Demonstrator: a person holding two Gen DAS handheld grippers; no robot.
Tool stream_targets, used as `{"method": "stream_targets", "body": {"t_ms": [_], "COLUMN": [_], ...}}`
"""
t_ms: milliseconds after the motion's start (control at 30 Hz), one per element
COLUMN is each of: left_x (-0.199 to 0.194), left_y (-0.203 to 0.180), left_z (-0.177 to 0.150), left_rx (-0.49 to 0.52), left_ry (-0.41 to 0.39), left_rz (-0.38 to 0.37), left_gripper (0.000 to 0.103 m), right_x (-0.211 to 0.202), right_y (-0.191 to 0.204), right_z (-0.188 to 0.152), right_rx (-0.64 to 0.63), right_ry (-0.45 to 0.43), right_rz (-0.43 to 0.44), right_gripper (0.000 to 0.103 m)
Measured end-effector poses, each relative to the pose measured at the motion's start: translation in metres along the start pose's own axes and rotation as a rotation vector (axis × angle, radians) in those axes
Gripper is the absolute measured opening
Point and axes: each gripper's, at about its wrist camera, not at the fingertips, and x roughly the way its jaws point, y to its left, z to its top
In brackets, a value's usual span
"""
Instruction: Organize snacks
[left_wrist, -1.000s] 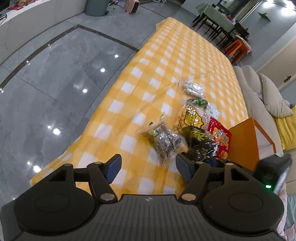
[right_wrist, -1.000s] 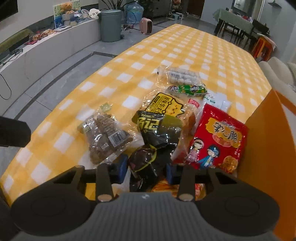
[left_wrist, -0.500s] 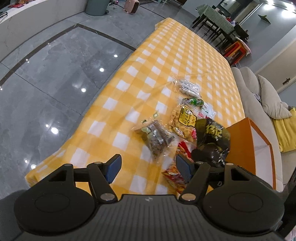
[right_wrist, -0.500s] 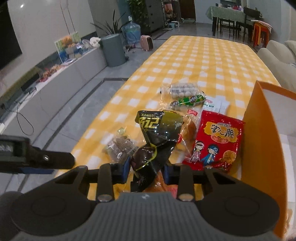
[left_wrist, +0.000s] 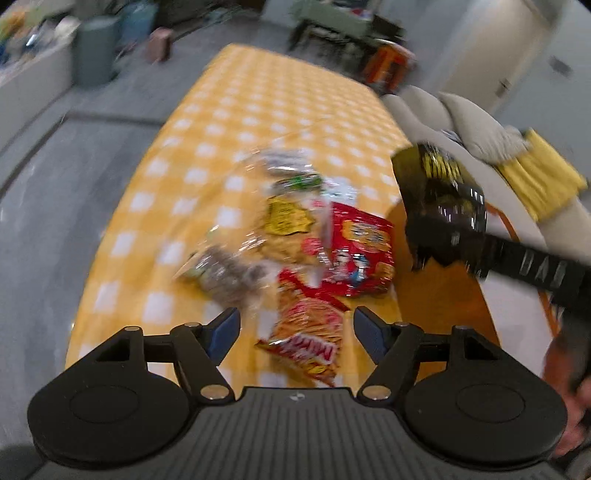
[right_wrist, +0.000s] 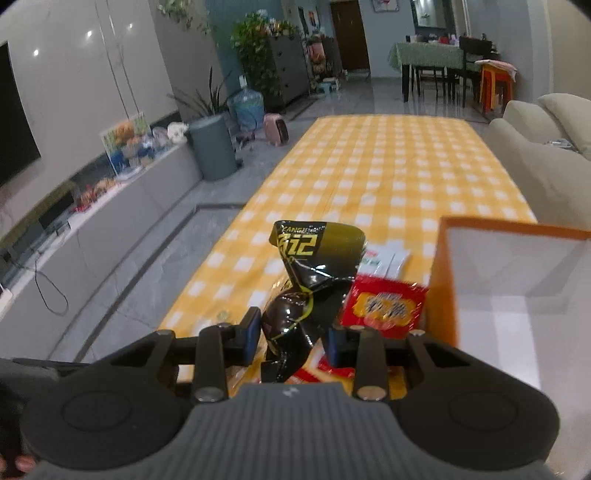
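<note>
While our right gripper (right_wrist: 291, 338) is clamped on the crumpled lower end of the black snack bag (right_wrist: 314, 273), we judge the slick foil could slip free short of the orange box (right_wrist: 517, 295) at the right of the frame. That bag hangs above the tabletop (right_wrist: 388, 166), glossy black with yellow lettering, twisted at its waist. Our left gripper (left_wrist: 295, 334) hovers with jaws apart, over the orange chip packet (left_wrist: 310, 332).
</note>
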Motion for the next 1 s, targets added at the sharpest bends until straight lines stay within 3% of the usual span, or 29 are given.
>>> {"method": "stream_targets", "body": {"t_ms": [200,367,467,600,667,767,900,1000], "left_x": [0.041,0.064,0.076,0.088,0.090,0.088,0.078,0.058], "left_y": [-0.036,-0.050,-0.052,-0.053,-0.051,-0.051,-0.048,-0.048], "left_z": [-0.013,-0.019,-0.021,-0.024,-0.025,-0.025,-0.020,-0.014], "left_rx": [0.162,0.212,0.197,0.216,0.195,0.204,0.137,0.102], "left_ry": [0.111,0.137,0.173,0.185,0.183,0.163,0.149,0.085], "left_rz": [0.095,0.142,0.138,0.193,0.206,0.208,0.203,0.173], "left_gripper": [0.083,0.083,0.084,0.081,0.062,0.055,0.053,0.053], "right_x": [-0.020,-0.022,-0.017,-0.014,-0.015,-0.017,-0.025,-0.036], "right_y": [-0.030,-0.038,-0.045,-0.054,-0.058,-0.061,-0.070,-0.075], "right_z": [0.010,0.008,0.006,0.005,0.005,0.008,0.011,0.014], "right_rx": [0.080,0.047,0.068,0.102,0.125,0.145,0.173,0.192], "right_ry": [-0.036,-0.052,-0.029,-0.023,-0.026,-0.028,-0.035,-0.038], "right_rz": [-0.009,-0.015,-0.023,-0.022,-0.022,-0.040,-0.057,-0.067], "right_gripper": [0.033,0.033,0.033,0.033,0.033,0.033,0.033,0.033]}}
